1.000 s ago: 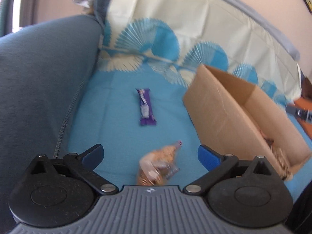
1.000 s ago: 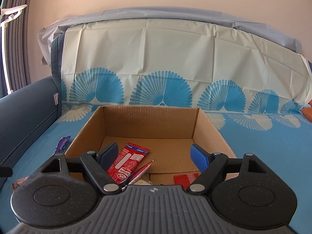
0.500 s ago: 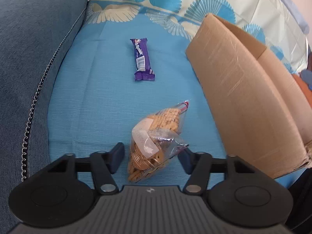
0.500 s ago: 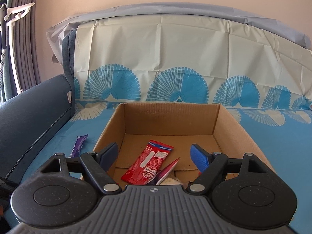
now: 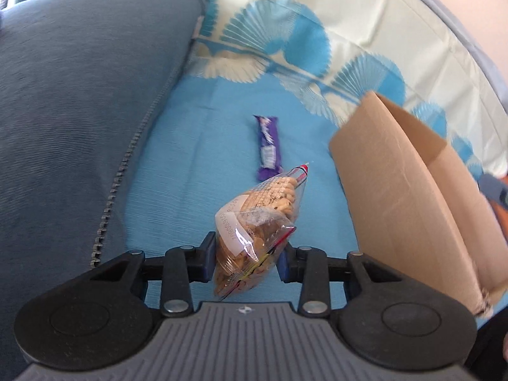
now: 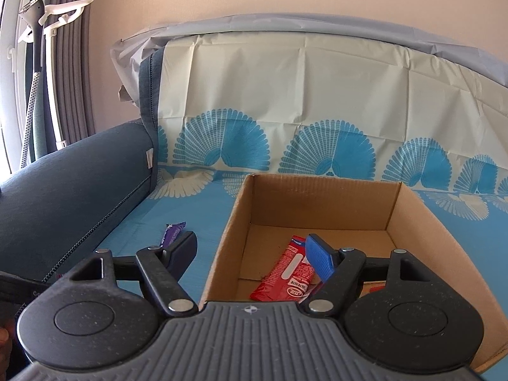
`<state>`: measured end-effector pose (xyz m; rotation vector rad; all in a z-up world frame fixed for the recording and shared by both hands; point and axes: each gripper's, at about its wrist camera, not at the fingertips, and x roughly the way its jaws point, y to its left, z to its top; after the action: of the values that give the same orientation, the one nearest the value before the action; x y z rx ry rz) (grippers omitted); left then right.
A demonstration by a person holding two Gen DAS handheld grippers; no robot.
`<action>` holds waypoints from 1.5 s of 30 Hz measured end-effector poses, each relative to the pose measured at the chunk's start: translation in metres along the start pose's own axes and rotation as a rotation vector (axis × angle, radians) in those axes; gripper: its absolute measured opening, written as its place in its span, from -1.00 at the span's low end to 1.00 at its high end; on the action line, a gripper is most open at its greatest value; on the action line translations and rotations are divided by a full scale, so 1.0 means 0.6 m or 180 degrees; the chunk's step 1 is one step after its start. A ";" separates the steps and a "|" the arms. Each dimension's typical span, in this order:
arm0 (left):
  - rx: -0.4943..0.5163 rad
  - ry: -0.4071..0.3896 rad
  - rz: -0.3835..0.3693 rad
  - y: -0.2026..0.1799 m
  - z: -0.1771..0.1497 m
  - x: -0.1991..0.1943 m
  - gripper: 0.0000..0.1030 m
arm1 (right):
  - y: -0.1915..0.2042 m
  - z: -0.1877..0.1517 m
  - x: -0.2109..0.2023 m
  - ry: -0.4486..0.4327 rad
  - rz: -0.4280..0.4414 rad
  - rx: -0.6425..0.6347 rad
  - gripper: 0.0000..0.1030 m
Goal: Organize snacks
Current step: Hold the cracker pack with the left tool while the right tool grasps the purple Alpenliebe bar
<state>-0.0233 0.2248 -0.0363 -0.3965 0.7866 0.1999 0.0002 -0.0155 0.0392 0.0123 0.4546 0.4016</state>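
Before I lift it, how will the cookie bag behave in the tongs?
The cookie bag is thin clear film, so it will probably crumple and sag beyond the grip. The film looks glossy, so it may slip. The cookies inside look brittle; the left tongs, closing with the bag between them, could crack some if they squeeze hard.

Bright daylight in both views, maybe from the window side by the grey pleated curtain (image 6: 68, 73). Soft shadows only, no hard glare. Small shine on the clear plastic bag of biscuits (image 5: 258, 219). Straight lines bent round at the edges by the fisheye lens. Brown cardboard box (image 5: 409, 190) smeared and blurry in the left view. Sharp and clear in the right view.
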 end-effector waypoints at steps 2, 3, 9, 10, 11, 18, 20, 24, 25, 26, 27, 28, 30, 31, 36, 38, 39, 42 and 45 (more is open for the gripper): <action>-0.0148 0.0001 0.0075 0.009 0.005 0.001 -0.19 | 0.008 -0.001 -0.002 -0.0023 0.0037 -0.0037 0.25; -0.0193 0.0037 0.0110 0.011 0.007 0.005 -0.19 | 0.011 -0.002 -0.003 -0.0031 0.0055 -0.0054 0.16; -0.0261 0.0235 0.0128 0.012 0.011 0.027 -0.17 | 0.030 -0.008 -0.001 -0.0001 0.0281 -0.0131 -0.31; -0.0263 0.0277 0.0134 0.013 0.009 0.032 -0.17 | 0.033 -0.009 -0.001 -0.0001 0.0300 -0.0150 -0.31; -0.0264 0.0305 0.0149 0.012 0.009 0.036 -0.17 | 0.035 -0.009 0.000 0.0004 0.0320 -0.0162 -0.31; -0.0315 0.0321 0.0159 0.017 0.008 0.045 -0.16 | 0.043 -0.013 0.005 0.0109 0.0542 -0.0142 -0.30; -0.0344 0.0295 0.0135 0.019 0.007 0.043 -0.20 | 0.044 -0.013 0.003 0.0120 0.0605 -0.0135 -0.30; -0.0369 0.0075 0.0172 0.017 0.004 0.028 -0.21 | 0.050 -0.006 0.009 0.0198 0.0693 -0.0142 -0.30; -0.0389 0.0023 0.0196 0.018 0.004 0.025 -0.22 | 0.054 -0.001 0.012 0.0230 0.0722 -0.0139 -0.30; -0.0415 -0.0011 0.0213 0.019 0.005 0.023 -0.22 | 0.060 0.006 0.015 0.0247 0.0751 -0.0135 -0.31; -0.0447 -0.0030 0.0227 0.021 0.006 0.023 -0.22 | 0.066 0.014 0.019 0.0263 0.0770 -0.0132 -0.34; -0.0482 -0.0038 0.0245 0.024 0.007 0.023 -0.22 | 0.074 0.024 0.025 0.0281 0.0787 -0.0128 -0.37; -0.0527 -0.0017 0.0269 0.029 0.010 0.027 -0.21 | 0.093 0.043 0.044 0.0340 0.0829 -0.0085 -0.38; -0.0531 -0.0001 0.0285 0.031 0.012 0.029 -0.21 | 0.103 0.051 0.057 0.0377 0.0837 -0.0050 -0.38; -0.0508 0.0012 0.0365 0.032 0.016 0.039 -0.21 | 0.142 0.065 0.165 0.0671 0.0752 0.0158 -0.34; -0.0512 0.0018 0.0366 0.035 0.016 0.044 -0.21 | 0.152 0.051 0.224 0.0889 0.0689 0.0179 -0.20; -0.0516 0.0024 0.0369 0.036 0.016 0.046 -0.21 | 0.155 0.043 0.252 0.0983 0.0651 0.0175 -0.09; -0.0534 0.0036 0.0359 0.038 0.016 0.054 -0.21 | 0.178 0.020 0.324 0.1189 0.0433 0.0087 0.16; -0.0519 0.0024 0.0379 0.037 0.015 0.058 -0.21 | 0.185 0.001 0.379 0.1366 0.0282 0.0091 0.27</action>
<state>-0.0004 0.2499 -0.0617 -0.5048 0.8045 0.3758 0.1459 0.1733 -0.0460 -0.0266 0.8856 0.4867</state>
